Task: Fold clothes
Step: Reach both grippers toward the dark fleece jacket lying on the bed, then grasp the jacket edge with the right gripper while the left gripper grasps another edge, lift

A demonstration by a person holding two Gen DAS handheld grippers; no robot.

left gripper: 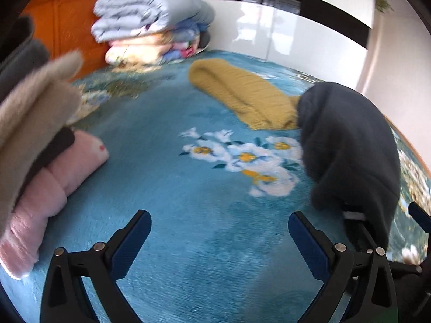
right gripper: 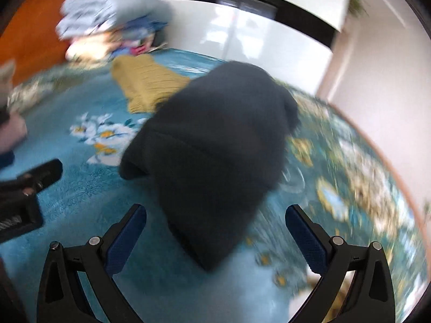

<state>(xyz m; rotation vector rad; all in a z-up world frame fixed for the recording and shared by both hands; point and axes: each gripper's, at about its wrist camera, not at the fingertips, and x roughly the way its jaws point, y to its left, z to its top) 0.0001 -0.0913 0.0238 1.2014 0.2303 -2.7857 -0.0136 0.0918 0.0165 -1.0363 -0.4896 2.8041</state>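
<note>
A dark grey folded garment [right gripper: 215, 140] lies on the blue flowered bedspread [left gripper: 188, 215], just beyond my right gripper [right gripper: 215, 218], which is open with its jaws wide apart. The same garment shows at the right of the left wrist view [left gripper: 347, 148]. My left gripper [left gripper: 219, 223] is open and empty over bare bedspread. A mustard knitted garment [left gripper: 242, 94] lies further back, behind the dark one, and shows in the right wrist view too [right gripper: 145, 80]. The left gripper's body [right gripper: 24, 191] shows at the left edge of the right wrist view.
A pile of pink, black and beige folded clothes [left gripper: 40, 161] lies at the left. Folded quilts [left gripper: 150, 21] are stacked against an orange headboard [left gripper: 62, 27] at the back. White walls and a dark-framed window [left gripper: 269, 2] stand beyond the bed.
</note>
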